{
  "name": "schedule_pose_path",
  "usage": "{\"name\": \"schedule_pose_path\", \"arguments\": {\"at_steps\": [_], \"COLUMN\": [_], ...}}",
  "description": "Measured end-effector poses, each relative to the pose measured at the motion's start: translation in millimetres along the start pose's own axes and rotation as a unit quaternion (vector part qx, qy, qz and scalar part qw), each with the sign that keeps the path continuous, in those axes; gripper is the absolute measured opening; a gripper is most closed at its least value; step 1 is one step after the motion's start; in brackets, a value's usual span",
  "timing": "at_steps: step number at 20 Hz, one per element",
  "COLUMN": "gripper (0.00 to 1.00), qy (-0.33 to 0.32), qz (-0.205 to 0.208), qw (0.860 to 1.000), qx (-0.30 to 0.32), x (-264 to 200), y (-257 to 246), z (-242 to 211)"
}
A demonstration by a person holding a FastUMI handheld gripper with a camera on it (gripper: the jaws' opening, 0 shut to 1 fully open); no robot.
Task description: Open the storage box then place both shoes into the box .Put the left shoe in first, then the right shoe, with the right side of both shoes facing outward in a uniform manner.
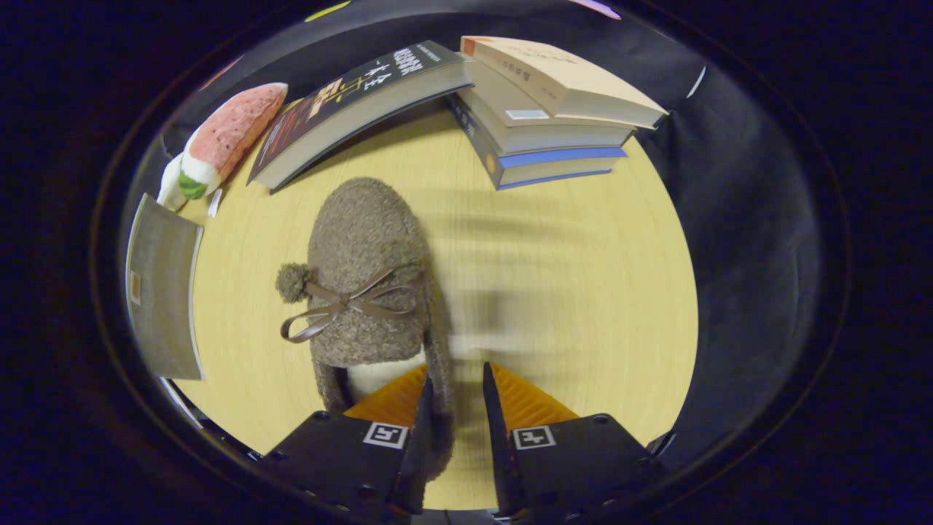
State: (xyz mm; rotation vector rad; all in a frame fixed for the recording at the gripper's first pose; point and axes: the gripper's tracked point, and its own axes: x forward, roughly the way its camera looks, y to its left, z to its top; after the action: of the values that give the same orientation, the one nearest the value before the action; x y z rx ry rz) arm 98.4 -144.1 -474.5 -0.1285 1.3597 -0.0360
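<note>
Seemingly early on, we had our gripper [455, 397] with fingers narrowly apart, astride the side wall of the fuzzy brown bow-tied slipper [364, 284] on the pale wooden table [568, 292], not yet boxed.

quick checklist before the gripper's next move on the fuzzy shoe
1. Shoe in reach: ok. The brown fuzzy shoe lies on the wooden table, its heel end at the fingers.
2. Grip on shoe: not ok. The gripper has its fingers slightly apart; the shoe's right wall lies in the gap by the left finger, with no sign that both press.
3. Which shoe, left or right: cannot tell.
4. Bow clear of the fingers: ok.
5. Room around shoe: ok. The leaning book and the book stack sit beyond the toe.
6. Storage box open: cannot tell.
</note>
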Motion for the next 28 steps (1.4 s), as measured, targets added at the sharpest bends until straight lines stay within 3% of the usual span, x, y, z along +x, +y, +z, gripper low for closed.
{"name": "schedule_pose_path", "arguments": {"at_steps": [2,3,6,7,11,17,24,28], "gripper": [0.22,0.07,0.08,0.01,0.01,0.01,0.00,0.00], "qy": [0.003,0.000,0.006,0.010,0.019,-0.021,-0.070,-0.064], "qz": [0.015,0.020,0.034,0.033,0.067,0.094,0.140,0.169], "qw": [1.000,1.000,0.999,0.999,0.993,0.990,0.987,0.984], "qx": [0.007,0.010,0.031,0.037,0.092,0.101,0.034,0.010], "x": [2,0,-3,-3,-22,-89,-174,-207], "y": [6,7,13,13,26,61,171,253], "z": [0,0,-1,-1,-7,9,35,40]}}
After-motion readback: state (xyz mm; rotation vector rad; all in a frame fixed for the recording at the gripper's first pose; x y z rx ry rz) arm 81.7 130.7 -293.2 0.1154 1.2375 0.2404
